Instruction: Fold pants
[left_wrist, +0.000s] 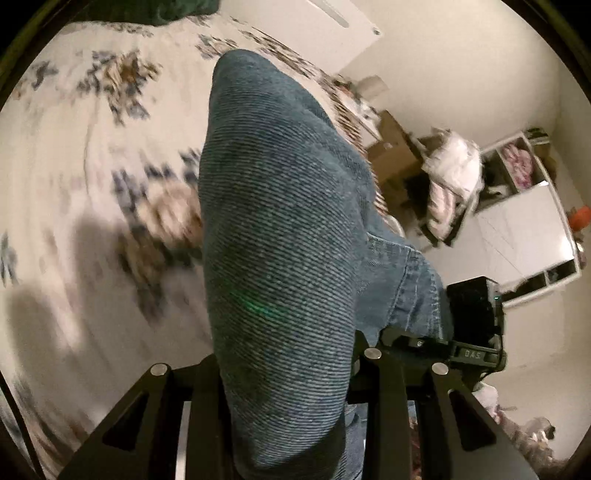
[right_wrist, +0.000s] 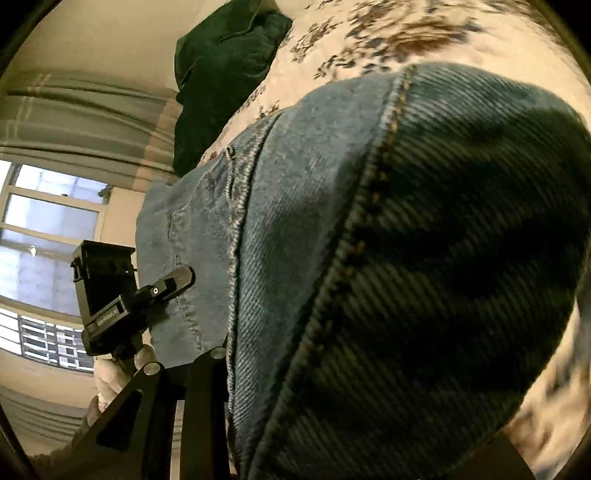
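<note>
The blue denim pants (left_wrist: 280, 236) fill the middle of the left wrist view, bunched and draped over my left gripper (left_wrist: 291, 373), which is shut on the cloth and holds it above the bed. In the right wrist view the pants (right_wrist: 369, 277) cover most of the frame, with a stitched seam (right_wrist: 354, 243) running across. My right gripper (right_wrist: 236, 373) is shut on the denim; its fingertips are hidden under the cloth. The other gripper (right_wrist: 147, 295) shows at the left of that view, also on the denim, and the right gripper shows in the left wrist view (left_wrist: 443, 343).
A bed with a floral white cover (left_wrist: 74, 177) lies below and also shows in the right wrist view (right_wrist: 369, 40). A dark green pillow (right_wrist: 221, 74) sits at its head. A window (right_wrist: 44, 240), cardboard boxes (left_wrist: 391, 155) and white shelves (left_wrist: 524, 206) stand around.
</note>
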